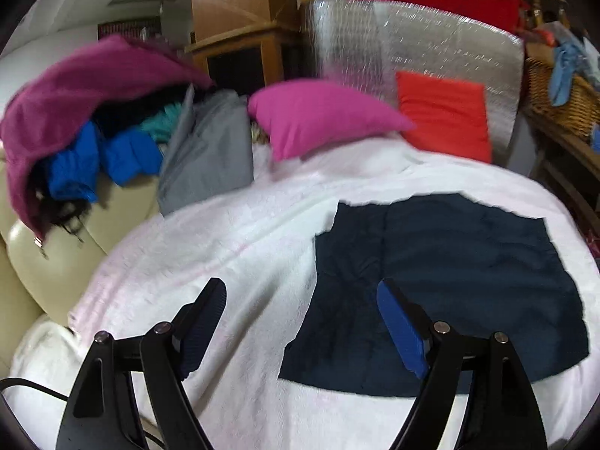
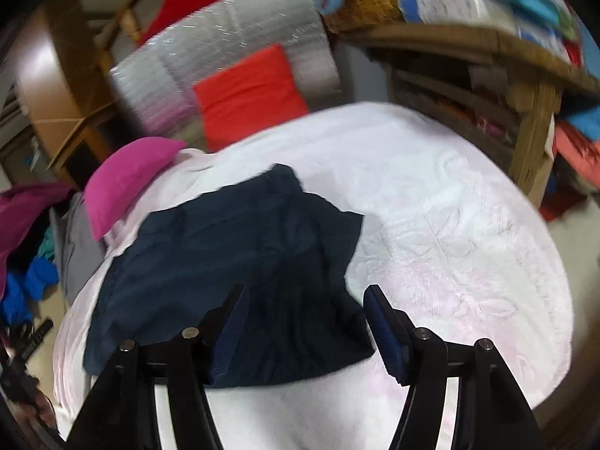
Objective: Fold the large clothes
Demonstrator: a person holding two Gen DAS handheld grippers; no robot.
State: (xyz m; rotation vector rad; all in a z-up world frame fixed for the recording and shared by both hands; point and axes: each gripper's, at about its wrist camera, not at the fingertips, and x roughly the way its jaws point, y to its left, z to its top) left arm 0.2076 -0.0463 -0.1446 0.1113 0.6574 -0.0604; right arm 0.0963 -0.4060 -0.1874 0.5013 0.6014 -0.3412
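Observation:
A dark navy garment [image 1: 442, 285] lies folded into a rough rectangle on a white fluffy blanket [image 1: 232, 247]. My left gripper [image 1: 300, 292] hangs above the blanket at the garment's left edge, its jaws wide apart with nothing between them. In the right wrist view the same navy garment [image 2: 225, 255] lies flat on the white blanket [image 2: 450, 225]. My right gripper [image 2: 303, 296] hovers over its near right part, jaws apart and empty. Neither gripper touches the cloth.
A heap of clothes [image 1: 93, 123] in magenta, blue and grey sits on a cream sofa [image 1: 37, 262] at the left. A pink cushion [image 1: 318, 112] and a red cushion [image 1: 446, 120] lean on a silver foil panel [image 1: 412, 45]. Wicker basket [image 1: 562, 101] and wooden shelves [image 2: 506, 75] stand at right.

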